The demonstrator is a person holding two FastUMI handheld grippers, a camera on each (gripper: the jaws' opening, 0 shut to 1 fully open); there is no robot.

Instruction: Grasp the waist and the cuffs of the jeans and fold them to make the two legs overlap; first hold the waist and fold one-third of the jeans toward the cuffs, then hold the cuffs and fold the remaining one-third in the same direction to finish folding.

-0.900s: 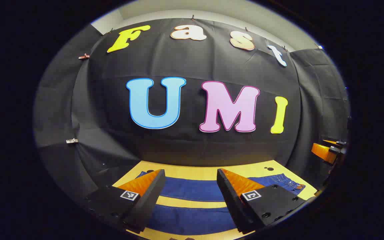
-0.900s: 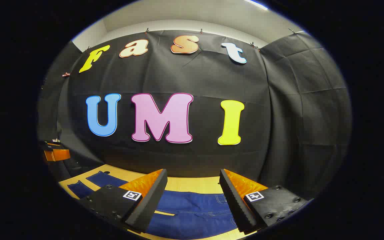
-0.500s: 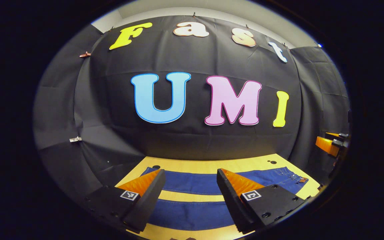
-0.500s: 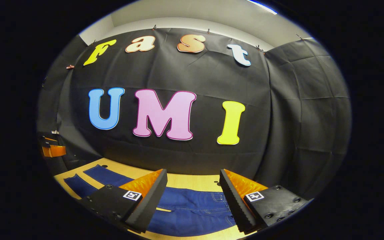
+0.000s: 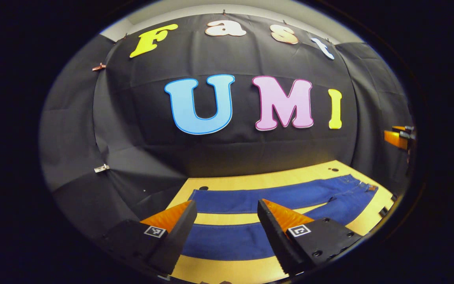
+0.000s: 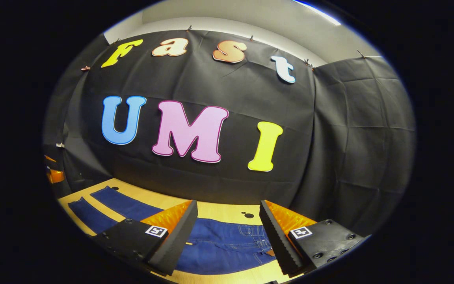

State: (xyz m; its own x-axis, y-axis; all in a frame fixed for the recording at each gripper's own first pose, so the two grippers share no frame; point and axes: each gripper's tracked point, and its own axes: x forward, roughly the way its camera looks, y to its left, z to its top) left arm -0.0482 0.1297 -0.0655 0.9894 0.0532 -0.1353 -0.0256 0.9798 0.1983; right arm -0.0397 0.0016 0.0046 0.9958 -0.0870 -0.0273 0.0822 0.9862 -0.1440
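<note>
One pair of jeans (image 5: 250, 240) lies flat on the bench (image 5: 258, 182) at 12 o'clock below my left gripper (image 5: 224, 232) and right gripper (image 6: 227, 232), both spread and holding nothing.

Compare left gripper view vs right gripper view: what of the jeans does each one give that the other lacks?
Left gripper view: both legs run full length, apart, a strip of table between them, cuffs at its left. Right gripper view: the waist close up, between the open right gripper fingers. Both: jeans flat and unfolded, both grippers open above them, left gripper over the legs.
</note>
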